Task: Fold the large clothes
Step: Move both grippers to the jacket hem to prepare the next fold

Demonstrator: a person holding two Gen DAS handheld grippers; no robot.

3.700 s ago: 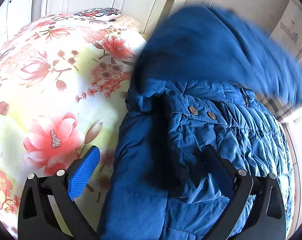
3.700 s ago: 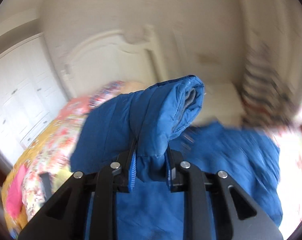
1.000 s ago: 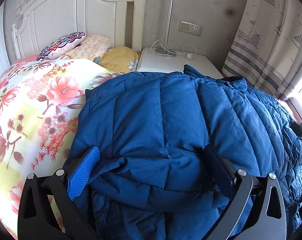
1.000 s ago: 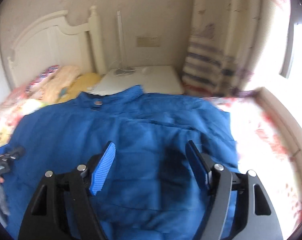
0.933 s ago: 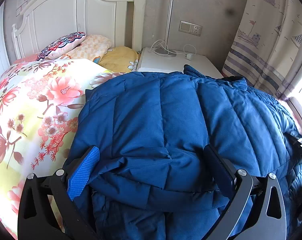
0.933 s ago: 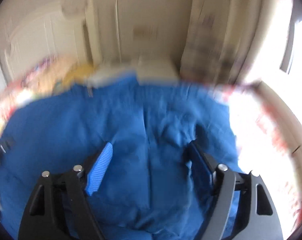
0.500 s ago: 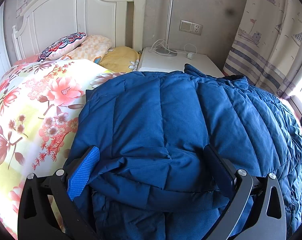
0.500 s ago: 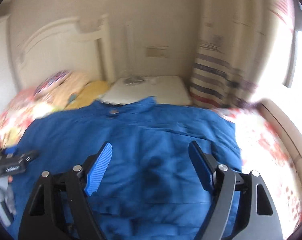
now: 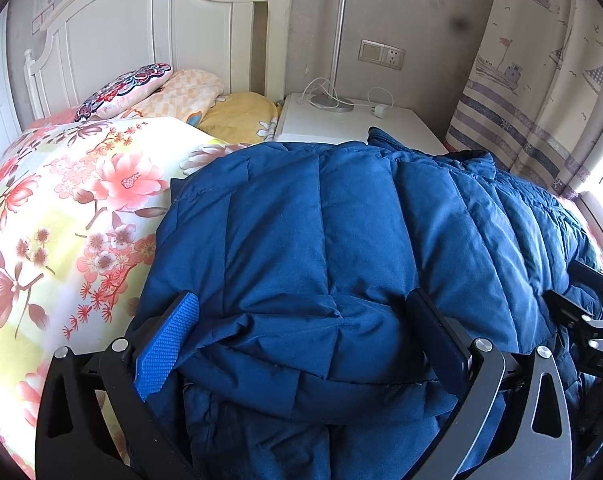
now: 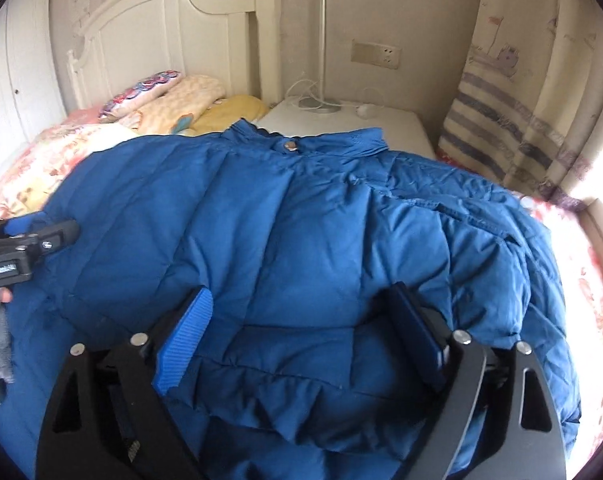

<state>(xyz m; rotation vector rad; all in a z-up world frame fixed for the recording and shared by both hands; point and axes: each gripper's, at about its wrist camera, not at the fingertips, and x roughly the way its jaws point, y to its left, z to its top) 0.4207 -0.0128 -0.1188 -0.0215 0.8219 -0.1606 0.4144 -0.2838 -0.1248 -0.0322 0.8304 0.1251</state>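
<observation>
A blue quilted puffer jacket [image 9: 341,240] lies folded over on the bed, with its collar and a snap button [image 10: 289,145] toward the nightstand. My left gripper [image 9: 301,332] hovers open over the jacket's near left part, and the padded fabric bulges between its wide-set fingers [image 9: 167,344] without being pinched. My right gripper [image 10: 301,332] stands over the jacket [image 10: 301,240] further right. Its jaws are opening, with fabric under them but nothing clamped. Each gripper shows at the edge of the other's view: the right gripper [image 9: 581,320] and the left gripper [image 10: 21,248].
A floral quilt [image 9: 61,220] covers the bed left of the jacket. Pillows [image 9: 141,84] lean on the white headboard [image 9: 141,32]. A white nightstand [image 9: 321,124] holds a lamp pole [image 9: 339,40] and a cable. A striped curtain [image 9: 541,80] hangs at right.
The right gripper, which earlier carried a fold of the jacket, has let go, shifted sideways and spread its jaws wider. It has come back into the left view's right edge. The left gripper has not moved.
</observation>
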